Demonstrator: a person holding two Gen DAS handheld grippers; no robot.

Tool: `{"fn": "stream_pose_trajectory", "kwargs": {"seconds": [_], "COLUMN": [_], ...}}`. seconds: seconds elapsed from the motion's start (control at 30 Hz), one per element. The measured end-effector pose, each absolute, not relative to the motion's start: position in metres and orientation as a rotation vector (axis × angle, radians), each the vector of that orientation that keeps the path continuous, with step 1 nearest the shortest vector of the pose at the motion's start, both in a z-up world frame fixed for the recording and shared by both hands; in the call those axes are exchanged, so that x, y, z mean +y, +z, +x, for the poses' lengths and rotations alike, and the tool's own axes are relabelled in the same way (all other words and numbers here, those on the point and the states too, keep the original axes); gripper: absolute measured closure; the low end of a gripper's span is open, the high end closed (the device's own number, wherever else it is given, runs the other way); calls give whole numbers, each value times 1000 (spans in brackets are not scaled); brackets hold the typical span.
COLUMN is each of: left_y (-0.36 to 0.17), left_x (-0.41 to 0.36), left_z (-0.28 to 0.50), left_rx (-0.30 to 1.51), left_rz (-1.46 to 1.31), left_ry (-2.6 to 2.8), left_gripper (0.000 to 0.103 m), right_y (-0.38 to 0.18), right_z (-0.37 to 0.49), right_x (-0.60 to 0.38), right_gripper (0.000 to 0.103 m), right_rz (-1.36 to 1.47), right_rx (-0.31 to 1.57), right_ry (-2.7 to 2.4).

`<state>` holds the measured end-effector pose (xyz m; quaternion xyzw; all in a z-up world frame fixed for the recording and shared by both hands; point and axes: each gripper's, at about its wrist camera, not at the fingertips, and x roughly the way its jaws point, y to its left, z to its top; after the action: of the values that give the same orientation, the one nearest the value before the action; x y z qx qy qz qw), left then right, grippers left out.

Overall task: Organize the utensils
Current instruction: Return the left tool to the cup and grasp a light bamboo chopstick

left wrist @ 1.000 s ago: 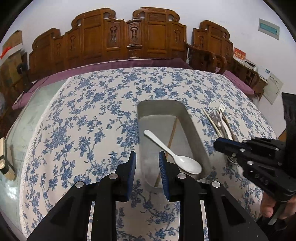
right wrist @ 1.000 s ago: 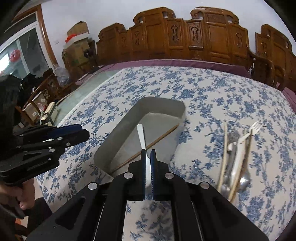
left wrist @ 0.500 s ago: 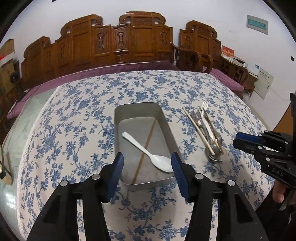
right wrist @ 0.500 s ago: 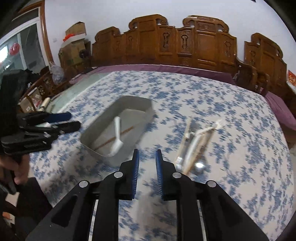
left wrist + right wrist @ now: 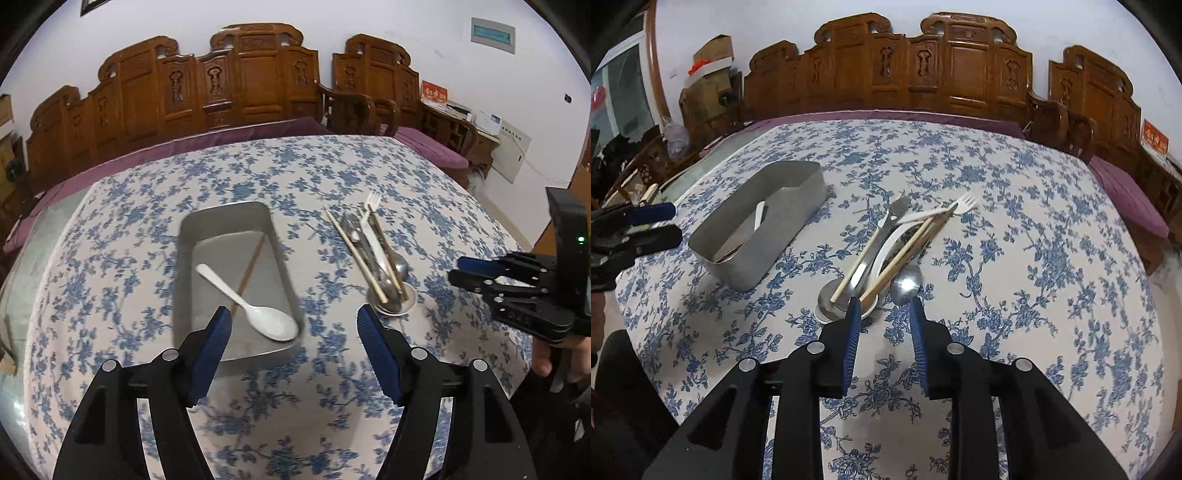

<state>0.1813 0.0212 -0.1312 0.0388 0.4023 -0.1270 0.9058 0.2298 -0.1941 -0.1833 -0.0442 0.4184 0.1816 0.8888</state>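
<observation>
Table under a white cloth with blue flowers [image 5: 332,177]. Metal tray [image 5: 188,258], rectangular with rounded corners, stands on the cloth left of centre in the left wrist view; inside it a white plastic spoon [image 5: 251,299] lies slantwise, bowl toward the camera, crossing over a single wooden chopstick [image 5: 251,264] that also lies on the tray floor. Just to the right of the tray, apart from it, a heap of loose utensils [image 5: 886,251] rests on the cloth: wooden chopsticks [image 5: 905,253], a white plastic fork [image 5: 964,205] with tines pointing away, metal spoons [image 5: 905,284] and other metal cutlery underneath, too tangled to count, with their near ends over a small round dish [image 5: 410,304]. Left gripper [image 5: 293,325]: blue-padded fingers wide apart, holding nothing, hovering above the near end of the tray and the cloth beside it. Right gripper [image 5: 882,314]: fingers apart, holding nothing, tips just short of the near ends of the heap, one fingertip close to the dish and the other beside a metal spoon bowl. Background: carved wooden chairs [image 5: 243,74] along a white wall, purple seat cushions [image 5: 1126,192], cardboard boxes [image 5: 713,59] in the corner.
</observation>
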Motion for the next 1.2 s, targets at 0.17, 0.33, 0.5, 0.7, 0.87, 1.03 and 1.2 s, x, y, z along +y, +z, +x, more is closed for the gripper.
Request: {"fn": "stream_pose_trajectory", "kwargs": {"seconds": [0.17, 0.33, 0.5, 0.7, 0.87, 1.03, 1.2], "left_y": [-141, -155, -171, -194, -206, -218, -226], "left_x": [-1, -24, -45, -65, -78, -85, -85], "left_z": [187, 198, 219, 245, 261, 274, 279], "left_rx": [859, 891, 932, 997, 1034, 1068, 1090], "left_rz": [57, 48, 41, 34, 37, 43, 45], "left_ry": [-278, -293, -308, -303, -297, -288, -274], "left_gripper": [35, 37, 46, 61, 69, 82, 82], "right_y": [-198, -210, -222, -229, -230, -232, -231], "right_z": [237, 240, 239, 236, 234, 235, 233], "right_x": [-196, -200, -206, -214, -219, -223, -225], "right_gripper": [74, 74, 74, 74, 74, 74, 74], "right_rz": [-37, -7, 2, 28, 47, 62, 73], "right_rx": [887, 885, 876, 867, 858, 859, 856], "right_ry": [392, 395, 393, 395, 401, 401, 399]}}
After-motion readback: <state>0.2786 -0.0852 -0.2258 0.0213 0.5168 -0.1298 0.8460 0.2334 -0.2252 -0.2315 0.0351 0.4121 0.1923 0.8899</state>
